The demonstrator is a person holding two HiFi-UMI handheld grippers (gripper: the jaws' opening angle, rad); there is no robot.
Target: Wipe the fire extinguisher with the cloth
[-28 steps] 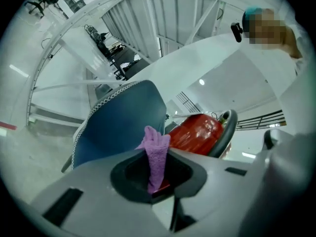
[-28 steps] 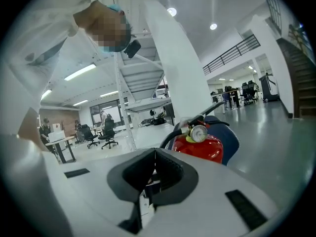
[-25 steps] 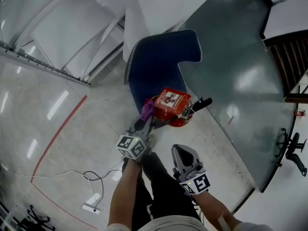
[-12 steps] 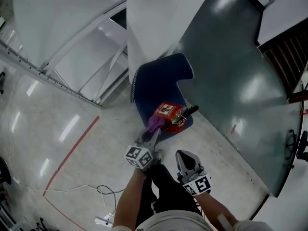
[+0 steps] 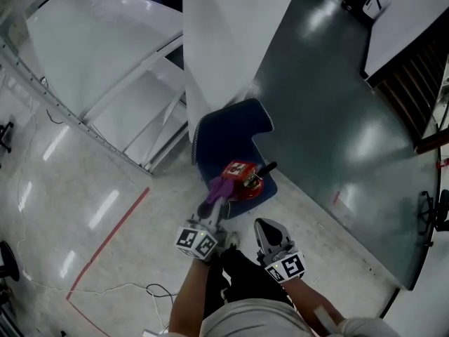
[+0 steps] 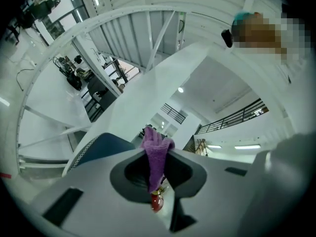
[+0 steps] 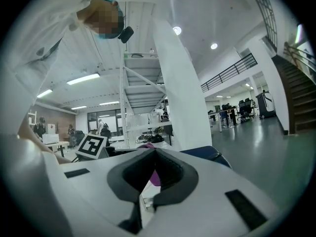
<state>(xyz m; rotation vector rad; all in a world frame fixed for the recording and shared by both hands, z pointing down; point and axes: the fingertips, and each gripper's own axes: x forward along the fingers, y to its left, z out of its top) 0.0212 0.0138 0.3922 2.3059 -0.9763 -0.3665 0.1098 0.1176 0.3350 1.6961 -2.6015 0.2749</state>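
Observation:
A red fire extinguisher with a black handle lies on a dark blue mat on the floor. My left gripper is shut on a purple cloth, which hangs against the extinguisher's near left side. In the left gripper view the cloth is pinched between the jaws of the left gripper, with the extinguisher small below it. My right gripper hovers shut and holds nothing, nearer to me and right of the extinguisher. The right gripper view shows the right gripper with its jaws together.
A white column and a white metal staircase stand beyond the mat. Dark glossy floor spreads to the right, pale floor with a red line to the left. A cable lies near my feet.
The head view has risen and drawn back, so the extinguisher and mat look smaller. The left gripper keeps the cloth at the extinguisher's left side. The right gripper stays shut.

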